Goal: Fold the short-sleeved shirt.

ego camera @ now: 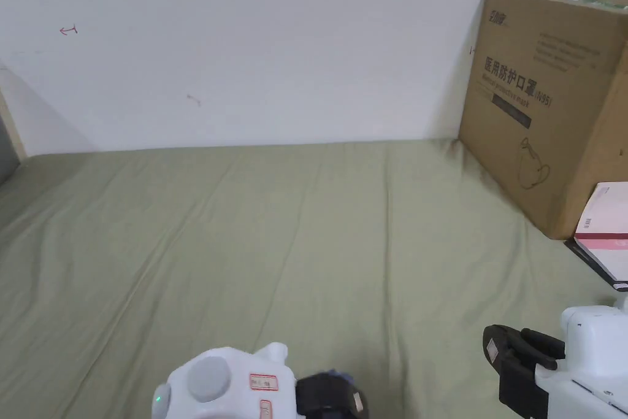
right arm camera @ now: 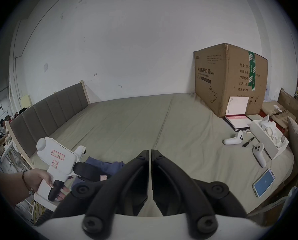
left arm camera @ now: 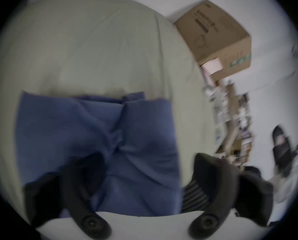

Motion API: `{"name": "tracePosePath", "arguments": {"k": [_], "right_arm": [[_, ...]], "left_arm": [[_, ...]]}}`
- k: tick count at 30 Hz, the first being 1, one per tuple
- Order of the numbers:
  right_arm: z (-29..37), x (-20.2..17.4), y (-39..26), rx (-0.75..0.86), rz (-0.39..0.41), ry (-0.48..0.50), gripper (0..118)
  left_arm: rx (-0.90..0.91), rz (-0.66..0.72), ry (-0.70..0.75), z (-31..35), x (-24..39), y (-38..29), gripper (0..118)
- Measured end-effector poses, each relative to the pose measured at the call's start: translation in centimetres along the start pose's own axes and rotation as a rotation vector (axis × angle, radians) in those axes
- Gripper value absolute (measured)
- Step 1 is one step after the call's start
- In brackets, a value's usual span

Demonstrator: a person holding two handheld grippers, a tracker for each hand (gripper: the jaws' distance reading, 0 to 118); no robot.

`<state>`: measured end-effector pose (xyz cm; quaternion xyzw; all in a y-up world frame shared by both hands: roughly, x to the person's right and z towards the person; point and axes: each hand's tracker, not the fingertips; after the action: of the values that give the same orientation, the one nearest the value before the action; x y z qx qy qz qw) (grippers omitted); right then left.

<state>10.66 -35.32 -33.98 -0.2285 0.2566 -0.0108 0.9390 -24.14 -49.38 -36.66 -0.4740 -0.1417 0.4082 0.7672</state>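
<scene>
The blue short-sleeved shirt (left arm camera: 96, 136) lies in a folded, creased rectangle on the green bed sheet (ego camera: 276, 242). My left gripper (left arm camera: 149, 164) hovers over its near part with the jaws spread wide open, one jaw above the cloth and the other past its right edge. In the head view the left gripper (ego camera: 343, 399) sits at the bottom edge with a sliver of the blue shirt (ego camera: 336, 372) behind it. My right gripper (right arm camera: 149, 151) is shut on nothing, held over bare sheet to the right of the shirt (right arm camera: 108, 165). The right gripper (ego camera: 498, 349) shows low right in the head view.
A large cardboard box (ego camera: 546, 101) stands against the wall at the back right, with a pink-and-white box (ego camera: 604, 230) before it. Two white controllers (right arm camera: 233, 139), a phone (right arm camera: 264, 182) and an open white box (right arm camera: 269, 139) lie near the bed's right edge. A padded headboard (right arm camera: 49, 108) bounds the left.
</scene>
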Motion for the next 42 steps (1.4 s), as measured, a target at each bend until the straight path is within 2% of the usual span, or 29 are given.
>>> {"name": "tracePosePath", "arguments": {"k": [2,4,7,8,9,10,11,12,16,22,25,29,31,33,35,39,41,42], "right_arm": [[0.0,0.1,-0.1,0.002,-0.002,0.002,2],[0.0,0.2,0.0,0.000,-0.008,0.003,2],[0.3,0.5,0.4,0.014,-0.029,0.027,2],[0.3,0.5,0.6,0.022,-0.029,0.028,2],[0.3,0.5,0.7,0.035,-0.026,0.026,2],[0.3,0.5,0.8,0.047,-0.024,0.024,2],[0.3,0.6,0.9,0.062,-0.026,0.024,2],[0.2,0.7,1.0,0.073,-0.030,0.024,2],[-0.3,1.0,1.3,0.077,-0.057,0.027,2],[-0.5,0.9,1.2,0.042,-0.064,0.003,2],[-0.5,0.7,1.2,0.016,-0.064,-0.006,2],[-0.8,0.5,0.7,-0.010,-0.059,0.008,2],[-0.9,0.4,0.7,-0.022,-0.067,0.026,2],[-0.7,0.2,0.8,-0.018,-0.079,0.046,2],[-0.1,0.0,1.3,0.015,-0.074,0.068,2],[2.5,-1.1,3.5,0.215,-0.002,0.048,2],[1.6,-0.6,3.7,0.351,0.045,0.046,2],[3.0,-1.3,4.7,0.429,0.069,0.013,2]], "left_arm": [[0.084,0.006,-0.102,2.1,0.2,-0.2,116],[0.174,-0.069,-0.079,4.9,1.2,-0.7,116],[0.291,-0.269,0.153,8.9,3.2,-1.6,115],[0.311,-0.337,0.210,9.7,4.0,-1.9,112],[0.335,-0.394,0.246,10.1,4.5,-2.4,93],[0.337,-0.431,0.251,10.0,5.1,-2.5,60],[0.315,-0.464,0.266,9.5,5.6,-2.6,17],[0.315,-0.465,0.255,8.7,5.7,-2.4,1],[0.176,-0.464,0.260,3.8,6.1,-1.7,1],[-0.045,-0.397,0.387,-5.4,4.0,-2.3,1],[-0.050,-0.330,0.309,-7.3,2.9,-2.4,0],[-0.133,-0.188,0.053,-7.4,2.6,-2.9,1],[-0.063,-0.235,0.024,-5.9,3.7,-3.7,1],[0.120,-0.384,0.107,-2.2,5.9,-4.1,1],[0.302,-0.477,0.142,2.2,7.9,-4.1,1],[0.770,-0.679,0.288,12.3,12.6,-5.4,1],[0.964,-0.723,0.343,16.0,14.2,-6.2,1],[1.051,-0.724,0.375,17.6,14.9,-6.6,1]]}}
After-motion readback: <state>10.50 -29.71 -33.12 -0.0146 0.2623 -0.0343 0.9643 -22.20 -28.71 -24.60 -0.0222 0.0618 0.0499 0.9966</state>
